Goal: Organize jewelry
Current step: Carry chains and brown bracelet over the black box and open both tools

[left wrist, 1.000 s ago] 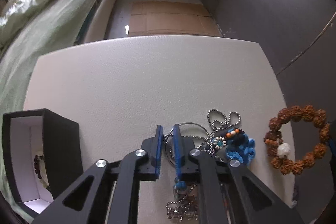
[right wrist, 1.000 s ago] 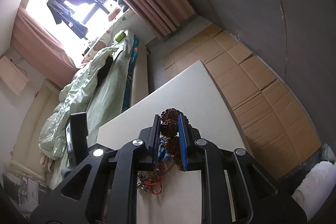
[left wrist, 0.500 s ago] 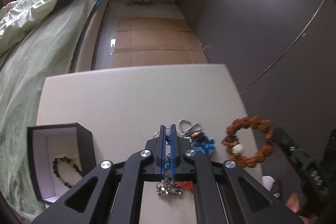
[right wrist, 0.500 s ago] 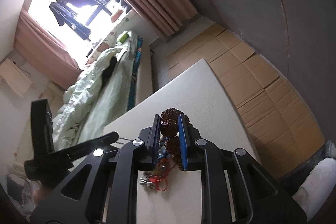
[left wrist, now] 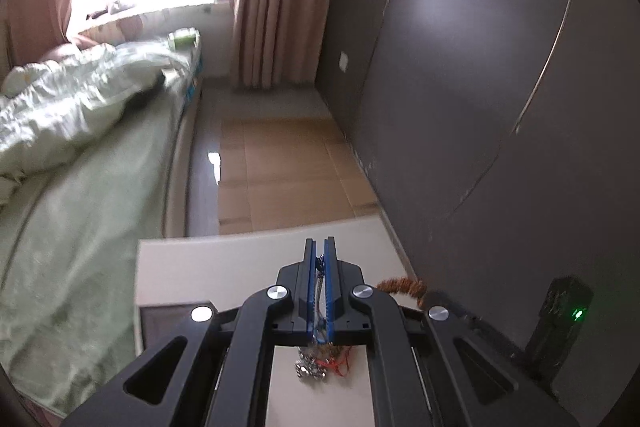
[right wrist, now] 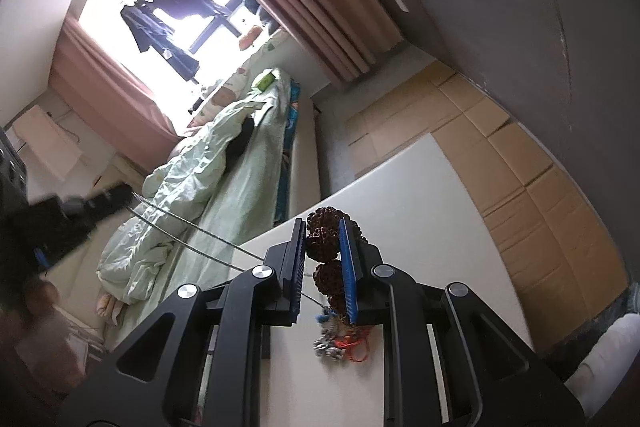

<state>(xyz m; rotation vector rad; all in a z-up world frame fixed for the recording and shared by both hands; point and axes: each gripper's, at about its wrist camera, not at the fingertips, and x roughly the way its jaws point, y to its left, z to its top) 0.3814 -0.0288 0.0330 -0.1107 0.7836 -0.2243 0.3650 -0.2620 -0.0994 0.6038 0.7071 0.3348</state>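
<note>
— What is the left gripper [left wrist: 319,247] doing?

— Its blue-lined fingers are pressed nearly together on a thin silver chain [left wrist: 319,291], which runs down the narrow gap between them. In the right wrist view the same chain [right wrist: 192,227] stretches taut from the blurred left gripper [right wrist: 80,207], raised off to the table's left side, down to the pile on the table.

— And the right gripper [right wrist: 323,243]?

— It is pinching the brown seed-bead bracelet [right wrist: 324,251]; two knobbly beads sit squarely between the pads, with more beads behind the right finger. From the left wrist view a curve of that bracelet [left wrist: 400,285] shows at the table's right edge.

— Where is the rest of the jewelry?

— A tangle of silver links and red cord [right wrist: 340,343] lies on the white table [right wrist: 420,195], just below the bracelet. The left wrist view shows the same tangle [left wrist: 322,367] under its fingers.

— Anything else near the table?

— A bed with a pale green quilt [left wrist: 80,115] runs along the table's left side, and flattened cardboard [right wrist: 520,163] covers the floor beyond its far edge.
</note>
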